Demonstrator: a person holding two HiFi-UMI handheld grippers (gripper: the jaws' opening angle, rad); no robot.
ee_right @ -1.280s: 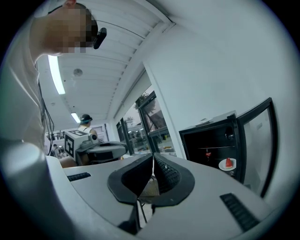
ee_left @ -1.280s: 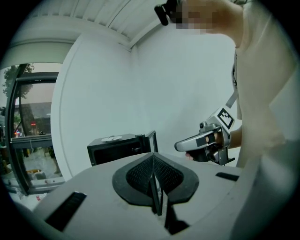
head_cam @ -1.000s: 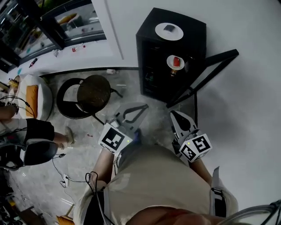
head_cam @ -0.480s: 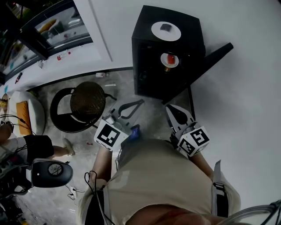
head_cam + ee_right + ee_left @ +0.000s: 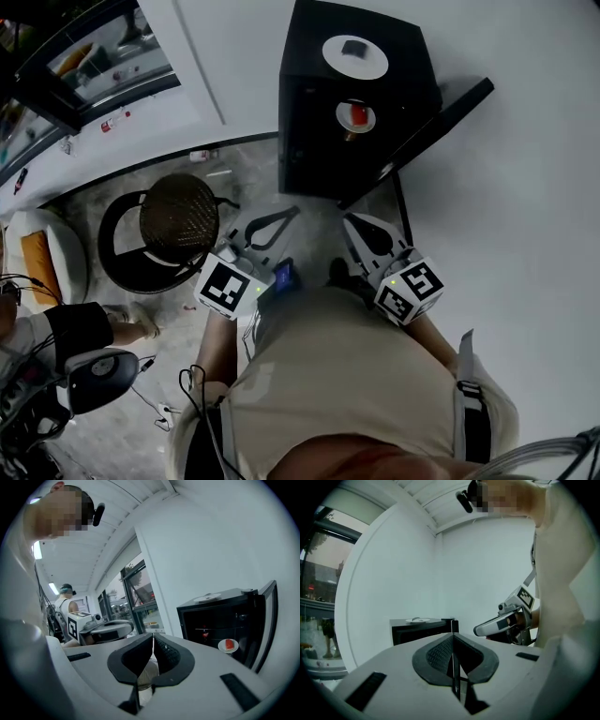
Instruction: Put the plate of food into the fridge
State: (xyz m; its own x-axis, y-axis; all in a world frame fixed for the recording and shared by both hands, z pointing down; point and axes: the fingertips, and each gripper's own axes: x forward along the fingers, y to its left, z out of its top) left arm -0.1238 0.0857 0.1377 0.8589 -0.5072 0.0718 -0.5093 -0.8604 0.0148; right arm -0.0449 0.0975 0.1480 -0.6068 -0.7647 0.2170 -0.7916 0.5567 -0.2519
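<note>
A: How do the jaws of the left gripper (image 5: pixel 453 644) stand?
B: Pressed together, pad against pad, with nothing between them. The right gripper (image 5: pixel 153 643) is the same: closed and empty.
A: Where are the two held?
B: Low in front of the person's body, side by side, both pointing towards the black fridge (image 5: pixel 412 66) and well short of it.
A: And the plate of food (image 5: pixel 355 115)?
B: It sits on a shelf inside the fridge, a red piece of food on it, well apart from both grippers.
A: The door?
B: The fridge door (image 5: pixel 427 127) is swung wide open on the right side.
A: Anything else around?
B: A second plate (image 5: pixel 354 56) with something small and dark on it lies on top of the fridge. A round stool (image 5: pixel 178 208) stands on the floor to the left, near the left gripper
</note>
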